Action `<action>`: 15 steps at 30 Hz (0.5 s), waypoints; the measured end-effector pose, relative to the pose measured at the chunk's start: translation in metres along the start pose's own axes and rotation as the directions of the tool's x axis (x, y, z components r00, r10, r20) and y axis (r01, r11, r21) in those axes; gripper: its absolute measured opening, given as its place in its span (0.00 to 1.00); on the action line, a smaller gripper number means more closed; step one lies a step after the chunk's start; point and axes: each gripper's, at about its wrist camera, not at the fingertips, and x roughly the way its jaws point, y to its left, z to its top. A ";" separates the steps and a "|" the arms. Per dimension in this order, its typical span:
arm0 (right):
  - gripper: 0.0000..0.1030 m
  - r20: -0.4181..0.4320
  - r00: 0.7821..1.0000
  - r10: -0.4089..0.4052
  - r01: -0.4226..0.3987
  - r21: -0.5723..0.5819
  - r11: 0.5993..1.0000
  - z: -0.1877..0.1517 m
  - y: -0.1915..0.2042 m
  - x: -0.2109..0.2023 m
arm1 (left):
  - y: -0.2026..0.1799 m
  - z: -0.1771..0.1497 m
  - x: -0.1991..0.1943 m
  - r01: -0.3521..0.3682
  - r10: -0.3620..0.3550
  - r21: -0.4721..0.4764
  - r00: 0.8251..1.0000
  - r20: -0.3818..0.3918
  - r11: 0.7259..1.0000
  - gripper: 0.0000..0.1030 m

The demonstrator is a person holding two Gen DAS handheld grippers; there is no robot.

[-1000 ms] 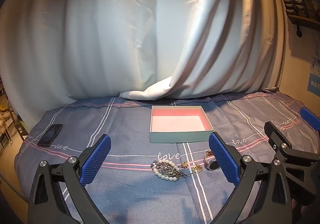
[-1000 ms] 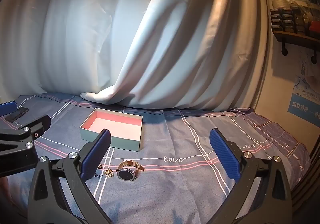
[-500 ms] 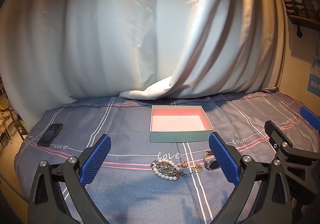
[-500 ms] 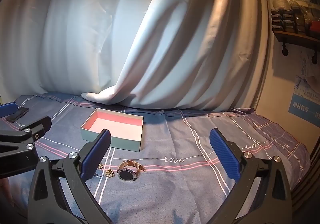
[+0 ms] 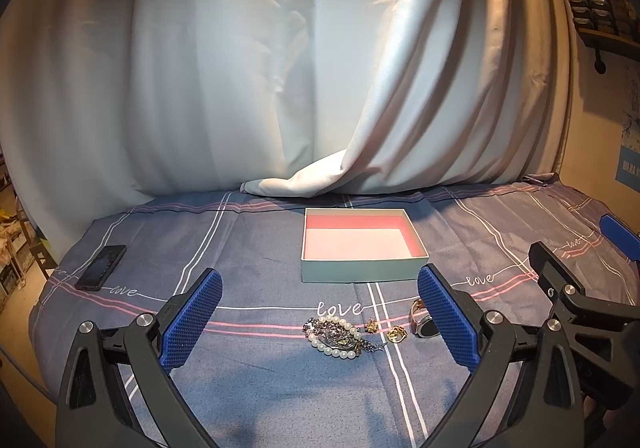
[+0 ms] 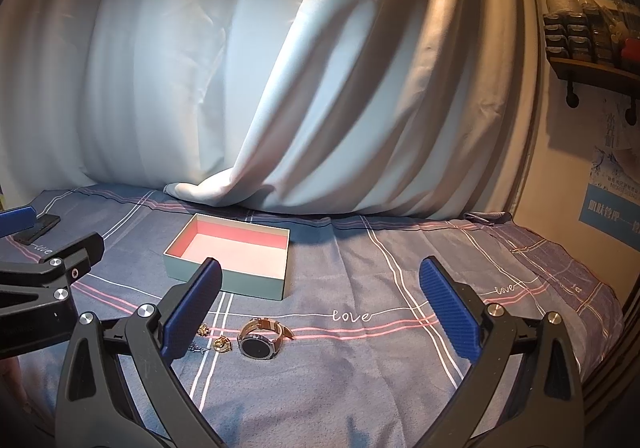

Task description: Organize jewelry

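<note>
Step in hand: approach, nothing picked yet. Left tool (image 5: 318,322) and right tool (image 6: 320,312) both released, empty, above the bedsheet (image 6: 360,388). Box (image 5: 362,246) empty. Just in front of box: pearl bracelet (image 5: 334,336), gold earrings (image 5: 396,334), watch (image 6: 260,342). Next, probably: lower one tool over one piece, clench lightly, carry into box.

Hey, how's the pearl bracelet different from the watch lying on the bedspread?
The pearl bracelet is a loop of white beads tangled with a dark chain; the watch is one solid piece with a round dark face and a brown strap. The bracelet lies directly ahead of the left gripper; the watch lies nearer the right gripper. Both lie on the bedspread outside the box, untouched.
</note>
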 end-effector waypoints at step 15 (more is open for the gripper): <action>0.95 -0.003 1.000 0.003 -0.003 -0.006 1.000 -0.001 0.004 -0.001 | 0.003 0.000 0.000 -0.001 0.001 -0.005 1.000 -0.006 1.000 0.94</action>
